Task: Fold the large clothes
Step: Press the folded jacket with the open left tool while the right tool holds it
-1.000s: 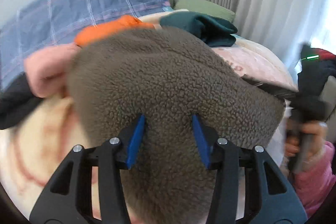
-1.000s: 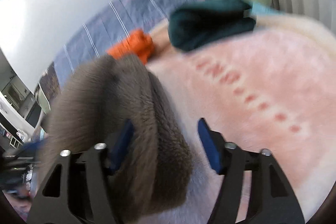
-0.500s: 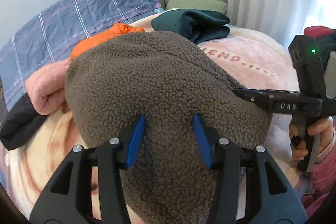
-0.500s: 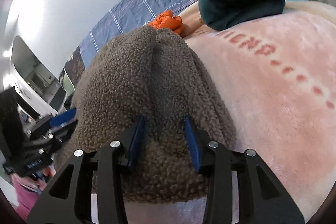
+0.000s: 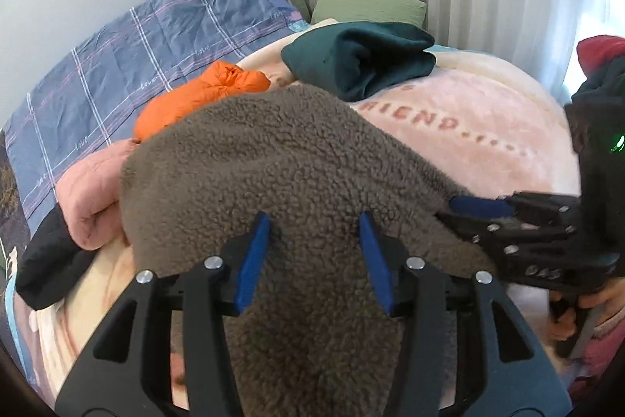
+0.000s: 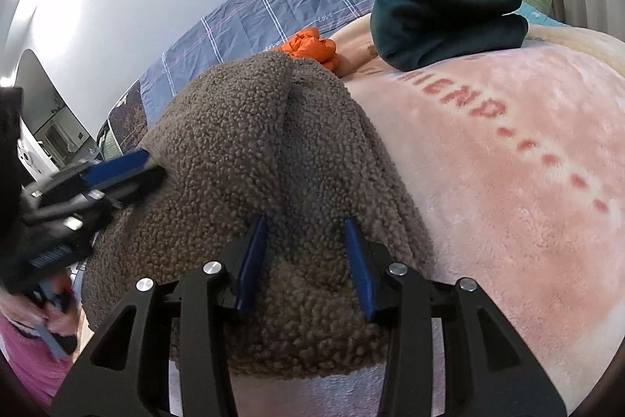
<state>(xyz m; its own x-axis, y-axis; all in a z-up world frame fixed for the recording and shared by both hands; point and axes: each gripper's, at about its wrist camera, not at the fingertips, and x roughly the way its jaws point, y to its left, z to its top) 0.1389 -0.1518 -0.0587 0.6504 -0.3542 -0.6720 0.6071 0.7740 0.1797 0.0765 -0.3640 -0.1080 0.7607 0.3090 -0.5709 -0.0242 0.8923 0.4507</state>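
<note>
A brown fleece garment (image 5: 273,151) lies bunched in a mound on the pink blanket (image 5: 488,127). My left gripper (image 5: 314,221) is shut on a thick fold at its near edge, the blue pads pressed into the pile. In the right wrist view the same fleece (image 6: 254,127) fills the middle, and my right gripper (image 6: 302,221) is shut on another thick fold of it. Each gripper shows in the other's view: the right gripper (image 5: 468,210) bites the fleece's right edge, and the left gripper (image 6: 144,167) its left edge. A hand holds each handle.
A folded dark green garment (image 5: 359,61) sits further back on the blanket, with an orange garment (image 5: 203,92) and a pink quilted one (image 5: 90,198) to the left. Behind are a blue plaid sheet (image 5: 136,45), a green pillow (image 5: 371,6) and curtains.
The right gripper's jaws have closed onto a fold of the fleece, which earlier lay only beside one finger. The left gripper has kept its grip and shifted sideways with the fleece.
</note>
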